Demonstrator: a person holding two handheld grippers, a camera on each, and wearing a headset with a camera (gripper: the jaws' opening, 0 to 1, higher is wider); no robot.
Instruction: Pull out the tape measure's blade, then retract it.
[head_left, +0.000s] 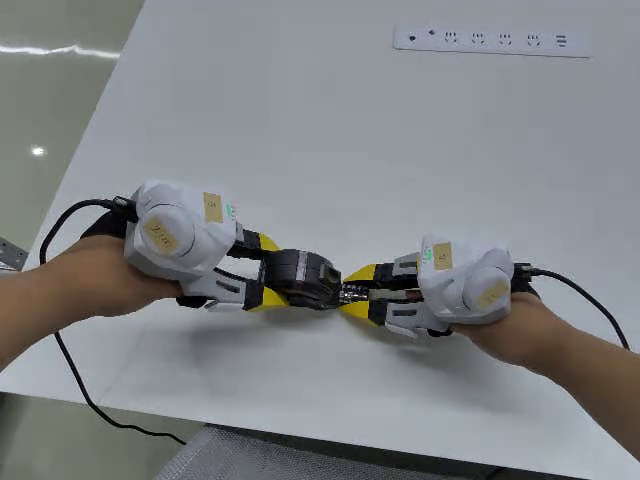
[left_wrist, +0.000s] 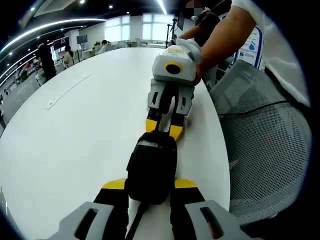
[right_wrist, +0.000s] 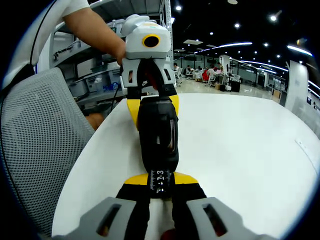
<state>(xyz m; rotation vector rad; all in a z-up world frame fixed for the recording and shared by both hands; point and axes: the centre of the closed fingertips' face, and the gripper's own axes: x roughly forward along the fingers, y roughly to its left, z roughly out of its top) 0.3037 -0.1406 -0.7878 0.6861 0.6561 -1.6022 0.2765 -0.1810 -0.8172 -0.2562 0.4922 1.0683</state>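
Tape measure (right_wrist: 158, 125) blade (right_wrist: 160, 181) numerals are legible in the right gripper view.

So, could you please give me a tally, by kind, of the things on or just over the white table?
tape measure: 1
grippers: 2, the left gripper and the right gripper, both shut on the tape measure
power strip: 1
Total: 4

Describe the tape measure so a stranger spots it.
On the white table, near its front edge, two yellow-tipped grippers meet. Between them is the tape measure: a black case clamped by the left gripper, its numbered blade pinched by the right gripper.
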